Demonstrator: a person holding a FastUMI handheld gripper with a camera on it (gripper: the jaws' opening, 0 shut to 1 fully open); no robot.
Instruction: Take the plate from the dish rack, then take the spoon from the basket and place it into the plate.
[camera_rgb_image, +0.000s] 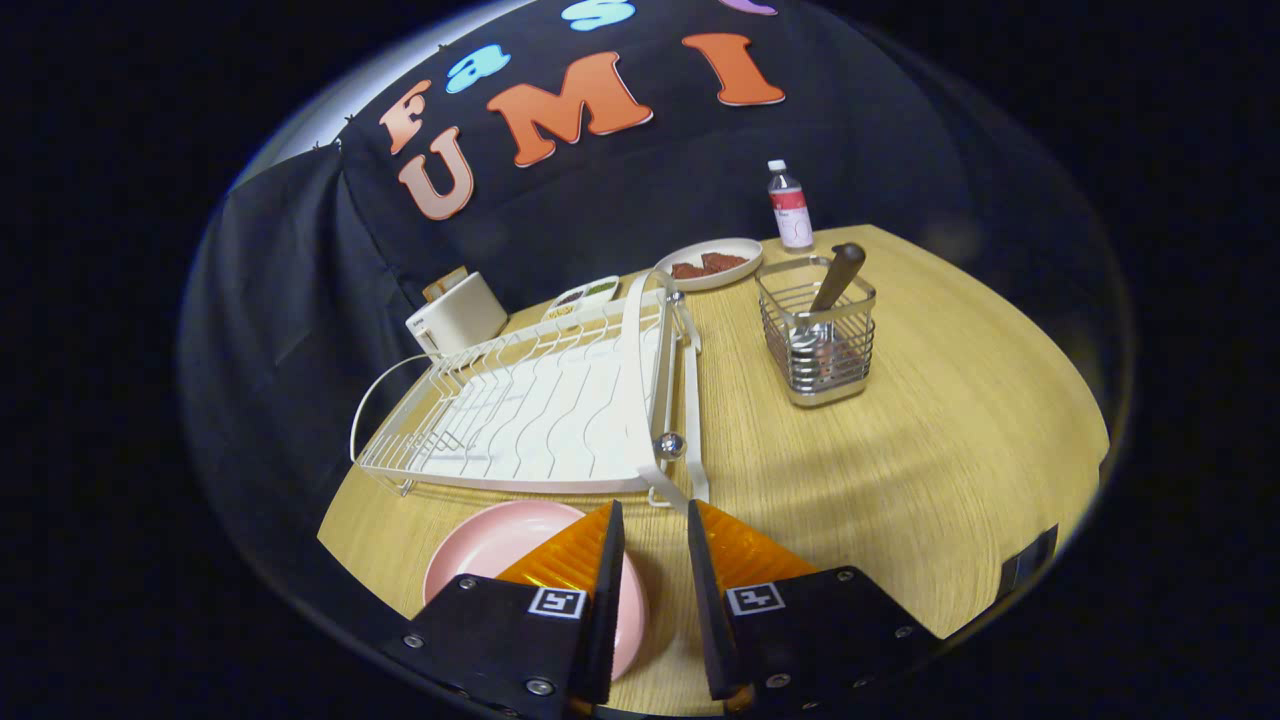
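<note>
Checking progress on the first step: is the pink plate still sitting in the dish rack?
No, the pink plate lies flat on the table in front of the dish rack, under the open gripper.

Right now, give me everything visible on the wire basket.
The wire basket is a small square caddy of shiny metal wire with a solid metal base band. It stands upright on the wooden table, right of the dish rack and well beyond the gripper, whose fingers are open on nothing. A spoon stands in it, bowl down, dark brown handle leaning out over the rim. Nothing else touches it.
</note>
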